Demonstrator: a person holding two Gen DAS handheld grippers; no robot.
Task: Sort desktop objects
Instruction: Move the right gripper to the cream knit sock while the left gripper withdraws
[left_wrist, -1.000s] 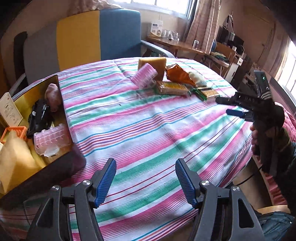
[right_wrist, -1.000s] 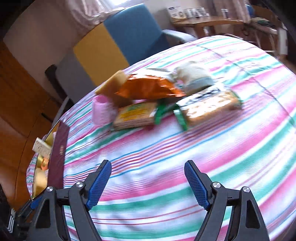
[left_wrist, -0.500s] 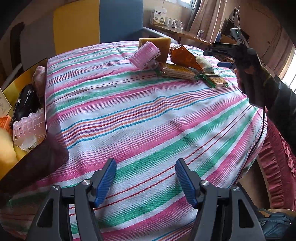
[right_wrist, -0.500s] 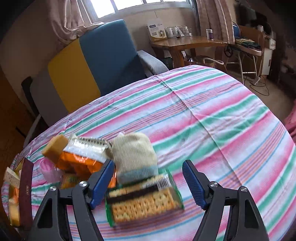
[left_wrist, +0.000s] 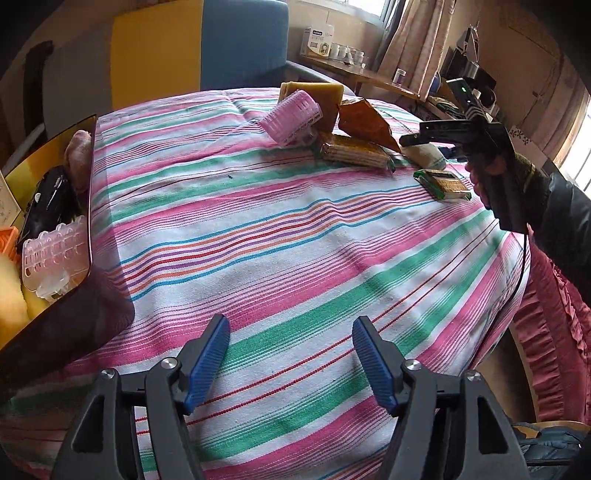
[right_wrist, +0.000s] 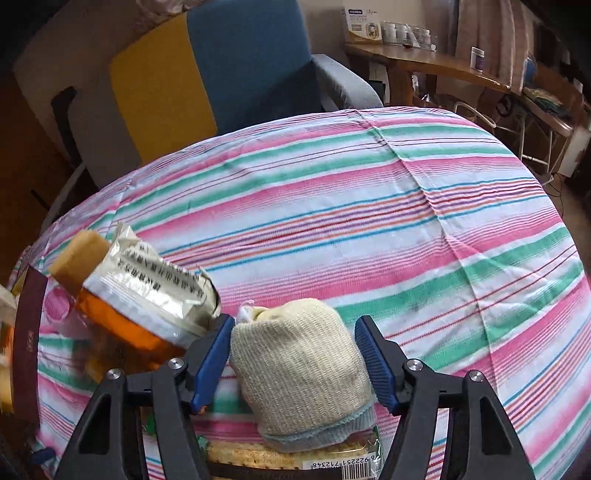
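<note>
My right gripper (right_wrist: 295, 352) is open with its blue pads on either side of a rolled cream knitted sock (right_wrist: 301, 373), which lies partly on a cracker pack (right_wrist: 291, 463). An orange snack bag (right_wrist: 144, 310) and a yellow sponge (right_wrist: 79, 253) lie to its left. In the left wrist view the right gripper (left_wrist: 424, 142) hovers over the sock (left_wrist: 424, 155), near the cracker pack (left_wrist: 443, 184), a wafer pack (left_wrist: 354, 150), the orange bag (left_wrist: 364, 122), a pink hair roller (left_wrist: 291, 118) and the sponge (left_wrist: 314, 90). My left gripper (left_wrist: 291, 360) is open and empty above the striped tablecloth (left_wrist: 277, 240).
A dark box with gold lining (left_wrist: 66, 288) stands at the table's left edge, holding a clear roller (left_wrist: 51, 251), a black item (left_wrist: 48, 206) and other things. A blue and yellow armchair (left_wrist: 192, 48) stands behind the table. A wooden side table (right_wrist: 424, 62) stands at the back right.
My right gripper has moved forward and down so its pads now flank the sock. My left gripper has barely moved.
</note>
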